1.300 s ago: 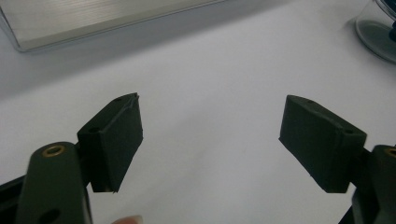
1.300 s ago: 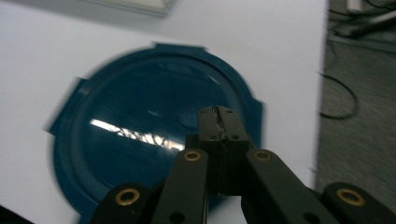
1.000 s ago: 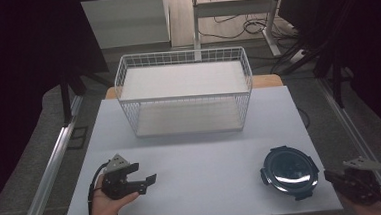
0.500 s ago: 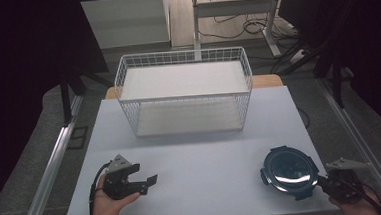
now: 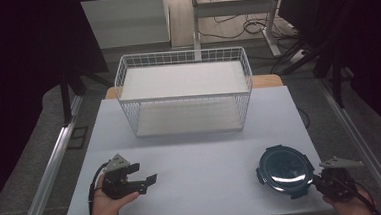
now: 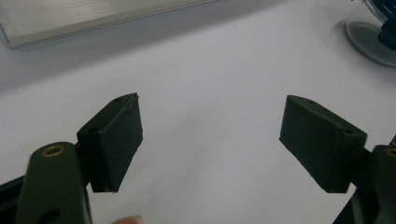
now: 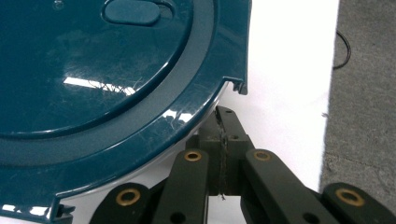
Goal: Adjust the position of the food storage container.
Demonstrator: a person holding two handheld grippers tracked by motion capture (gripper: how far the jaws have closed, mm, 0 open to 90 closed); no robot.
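The lid (image 5: 284, 169), a round dark-teal thing with small tabs round its rim, lies flat on the table (image 5: 206, 151), well in front of the wire basket (image 5: 185, 95) and off toward the basket's right end, near the table's right edge. In the right gripper view its glossy top (image 7: 93, 74) is close up, and its rim overhangs the jaws.

The right gripper (image 5: 317, 181) sits at the lid's near-right rim, on the side away from the basket. Its jaws are pressed together, pad against pad, tips tucked just under the rim; I cannot tell whether they touch it. Nothing is pinched between them.

The step in hand looks like taking hold of the lid. To do it well, the jaws would likely need to part first, then slide in so one pad goes over the rim and one under, and close on a plain stretch between tabs, not on a tab's corner. The glossy top may slip, so a deep bite seems wiser than a fingertip nip.

The left gripper (image 5: 142, 183) rests on the table, in front of the basket's left end, jaws spread wide and holding nothing.
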